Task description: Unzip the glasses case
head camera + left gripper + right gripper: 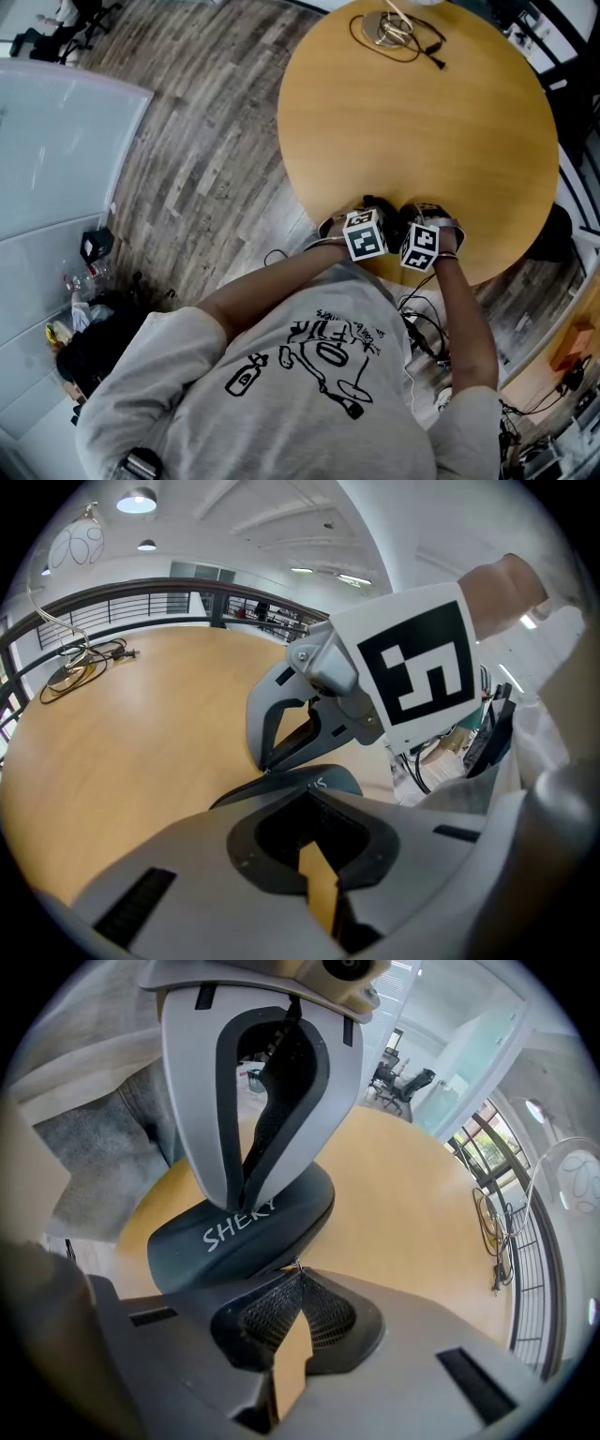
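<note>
The glasses case (pixel 244 1232), dark and lettered in white on its lid, is laid flat on the round wooden table (pixel 422 122). In the head view it is found at the rim nearest the person's grey printed shirt (pixel 309 375).

The left gripper (pixel 307 794) is brought down onto the case from above and its jaws are closed together. In the right gripper view their tips are seen pressed against the lid beside the lettering. Whether any part of the case is pinched between them cannot be told.

The right gripper (pixel 298 1274) is set at the case's edge, on the side opposite the left gripper. Its jaws are shut. A small bright metal piece, taken to be the zip pull (pixel 298 1264), is nipped at their very tips, right against the case's edge.

In the head view the two marker cubes are seen side by side just on the person's side of the case.

Well beyond the case, at the far side of the table, a black cable (pixel 427 47) is looped around a small metal object (pixel 386 26).
</note>
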### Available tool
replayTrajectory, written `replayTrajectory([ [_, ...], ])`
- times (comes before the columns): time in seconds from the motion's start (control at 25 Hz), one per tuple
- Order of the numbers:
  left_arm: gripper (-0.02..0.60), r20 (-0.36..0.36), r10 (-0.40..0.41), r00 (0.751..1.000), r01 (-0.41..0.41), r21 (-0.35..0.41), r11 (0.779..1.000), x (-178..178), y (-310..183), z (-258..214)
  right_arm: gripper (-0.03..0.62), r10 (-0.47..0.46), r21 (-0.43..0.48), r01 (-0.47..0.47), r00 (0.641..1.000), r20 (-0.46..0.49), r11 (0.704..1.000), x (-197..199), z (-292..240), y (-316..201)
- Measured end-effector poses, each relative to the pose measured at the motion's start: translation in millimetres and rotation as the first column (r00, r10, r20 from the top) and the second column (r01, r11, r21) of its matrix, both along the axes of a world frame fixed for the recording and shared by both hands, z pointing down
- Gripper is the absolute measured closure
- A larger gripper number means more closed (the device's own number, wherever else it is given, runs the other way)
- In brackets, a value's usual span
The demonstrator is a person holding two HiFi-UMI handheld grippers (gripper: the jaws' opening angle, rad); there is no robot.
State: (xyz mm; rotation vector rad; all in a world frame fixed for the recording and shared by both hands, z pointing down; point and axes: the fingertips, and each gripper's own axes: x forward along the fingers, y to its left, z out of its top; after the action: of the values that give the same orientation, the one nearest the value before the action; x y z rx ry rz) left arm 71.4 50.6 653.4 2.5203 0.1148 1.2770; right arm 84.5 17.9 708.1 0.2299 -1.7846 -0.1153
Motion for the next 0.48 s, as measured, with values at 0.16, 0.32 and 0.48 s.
replayTrajectory([
  [0.16,0.577,-0.002,-0.006,1.000,0.006,-0.004,1.000,0,0,1,0.572,-0.036,0.003,0.036,0.999,-0.002,0.999,-6,0,-8],
  [0.32,0.576,-0.008,-0.012,1.000,0.012,-0.009,1.000,-1,0,0,0.572,-0.073,0.007,0.073,0.997,-0.010,0.997,-11,-3,-15],
  [0.48,0.577,-0.014,-0.024,1.000,0.023,-0.018,1.000,-1,0,0,0.572,-0.117,0.013,0.118,0.993,-0.018,0.993,-16,-2,-19],
])
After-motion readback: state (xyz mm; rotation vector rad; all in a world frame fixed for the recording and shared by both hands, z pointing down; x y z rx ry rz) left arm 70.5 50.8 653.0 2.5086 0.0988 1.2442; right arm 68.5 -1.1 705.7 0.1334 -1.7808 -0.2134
